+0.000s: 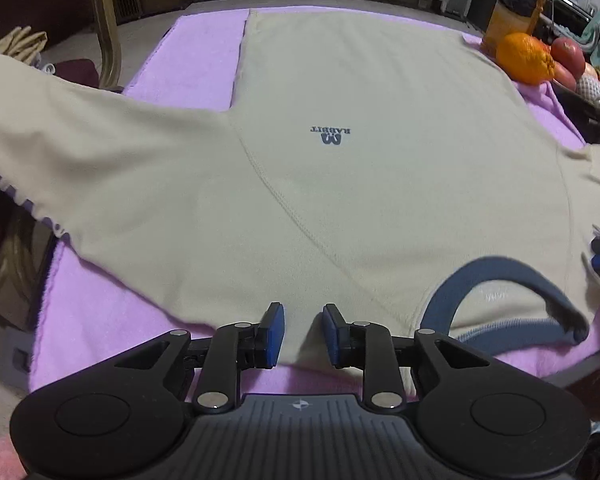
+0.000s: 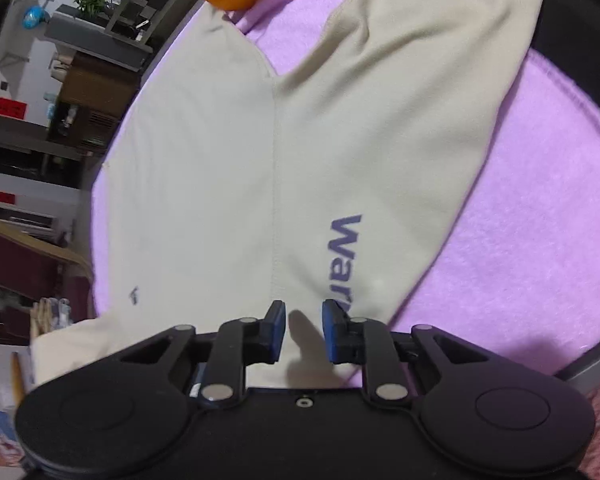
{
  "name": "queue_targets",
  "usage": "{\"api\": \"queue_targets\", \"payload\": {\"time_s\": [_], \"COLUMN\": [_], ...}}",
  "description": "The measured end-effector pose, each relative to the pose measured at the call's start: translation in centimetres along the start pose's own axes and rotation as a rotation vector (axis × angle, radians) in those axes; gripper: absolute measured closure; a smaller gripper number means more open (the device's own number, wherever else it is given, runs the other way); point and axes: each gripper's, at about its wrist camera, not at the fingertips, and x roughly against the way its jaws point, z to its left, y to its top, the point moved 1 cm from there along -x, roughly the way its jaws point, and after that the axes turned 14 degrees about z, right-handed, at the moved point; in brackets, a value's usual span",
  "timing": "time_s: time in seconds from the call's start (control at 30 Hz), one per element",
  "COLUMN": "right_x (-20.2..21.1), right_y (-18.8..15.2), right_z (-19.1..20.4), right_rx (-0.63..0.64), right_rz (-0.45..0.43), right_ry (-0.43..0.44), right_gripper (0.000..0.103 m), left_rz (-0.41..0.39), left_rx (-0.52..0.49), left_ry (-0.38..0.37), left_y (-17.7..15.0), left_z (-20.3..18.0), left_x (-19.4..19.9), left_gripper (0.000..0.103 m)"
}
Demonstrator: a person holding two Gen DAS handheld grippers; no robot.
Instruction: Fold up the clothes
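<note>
On the purple towel (image 1: 204, 56) covering the worktop, a beige sweatshirt (image 1: 380, 200) lies spread flat, front up.
Left gripper (image 1: 303, 334) is over the near shoulder edge beside the blue-grey collar (image 1: 496, 268); jaws apart, a fold of cloth rising in the gap, pads not visibly pressing it. Right gripper (image 2: 304, 330) is over the other shoulder by the purple sleeve lettering (image 2: 344, 256); jaws apart, cloth peaking between them, no clear clamp. One sleeve (image 1: 60, 136) hangs off the towel's left edge in the left wrist view; the other sleeve (image 2: 440, 60) runs away across the towel in the right wrist view. An orange (image 1: 524, 58) and other fruit (image 1: 568, 54) sit at the far corner, just beside the hem.
</note>
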Motion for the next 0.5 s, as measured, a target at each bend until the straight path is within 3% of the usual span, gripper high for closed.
{"api": "queue_targets", "payload": {"time_s": [0.07, 0.1, 0.27, 0.43, 0.5], "right_x": [1.6, 2.3, 4.5, 3.8, 3.2], "right_y": [-0.6, -0.8, -0.8, 0.4, 0.4], "right_z": [1.6, 2.7, 9.0, 14.9, 16.0], "right_rx": [0.076, 0.122, 0.336, 0.512, 0.575], "right_rz": [-0.128, -0.171, -0.241, -0.247, -0.263], "right_ry": [-0.134, -0.142, 0.026, 0.099, 0.105], "right_gripper": [0.078, 0.077, 0.074, 0.070, 0.067], "left_rz": [-0.017, -0.049, -0.217, -0.109, -0.010], "left_rx": [0.061, 0.088, 0.227, 0.325, 0.305], "left_ry": [-0.009, -0.014, -0.004, 0.005, 0.077], "left_y": [0.1, 0.3, 3.2, 8.0, 8.8], "left_z": [1.6, 2.5, 6.9, 9.9, 9.7], "left_x": [0.8, 1.6, 5.1, 1.1, -1.5], "left_gripper": [0.078, 0.079, 0.080, 0.085, 0.083]}}
